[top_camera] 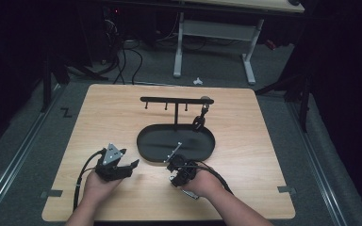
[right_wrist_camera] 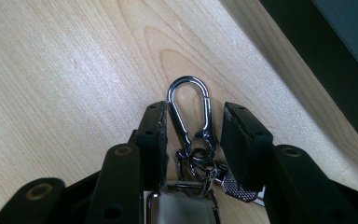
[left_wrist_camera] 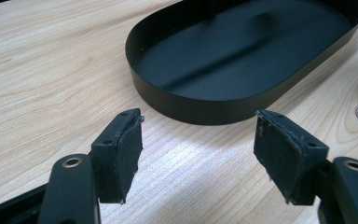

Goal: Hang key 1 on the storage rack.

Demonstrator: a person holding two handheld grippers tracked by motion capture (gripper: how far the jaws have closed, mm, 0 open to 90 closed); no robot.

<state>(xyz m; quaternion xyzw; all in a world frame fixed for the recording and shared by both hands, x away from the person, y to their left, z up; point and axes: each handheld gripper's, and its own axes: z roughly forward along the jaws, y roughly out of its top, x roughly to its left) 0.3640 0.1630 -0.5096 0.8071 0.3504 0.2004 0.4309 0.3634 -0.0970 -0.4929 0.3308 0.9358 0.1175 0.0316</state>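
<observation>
Carabiner [right_wrist_camera: 189,109] lies between the right gripper's [right_wrist_camera: 193,126] jaws, its silver loop pointing away over the wooden table [right_wrist_camera: 65,70]. Lower end runs into a tangle of rings and a knurled metal piece, partly cut off behind the jaws; what hangs below is hard to make out. Left pad [right_wrist_camera: 161,140] sits against the clip's side. Right pad stands just beside it with a thin gap, so a firm pinch cannot be told.

High view: right gripper [top_camera: 178,173] is near the front edge of the black oval tray [top_camera: 143,141], a thin silvery rod reaching from it over the tray rim. Detail there is too small and dark to read.

Left gripper [top_camera: 122,165] rests on the table just left of the tray, jaws spread wide, nothing between them. Its own view shows the pads [left_wrist_camera: 127,156] apart above bare wood, the tray wall [left_wrist_camera: 205,105] just ahead.

Black rack [top_camera: 175,100] with small hooks stands at the tray's far edge; a dark item hangs at its right end.

Room is dim: grey floor, cables, a white desk frame [top_camera: 214,44] beyond the table.
</observation>
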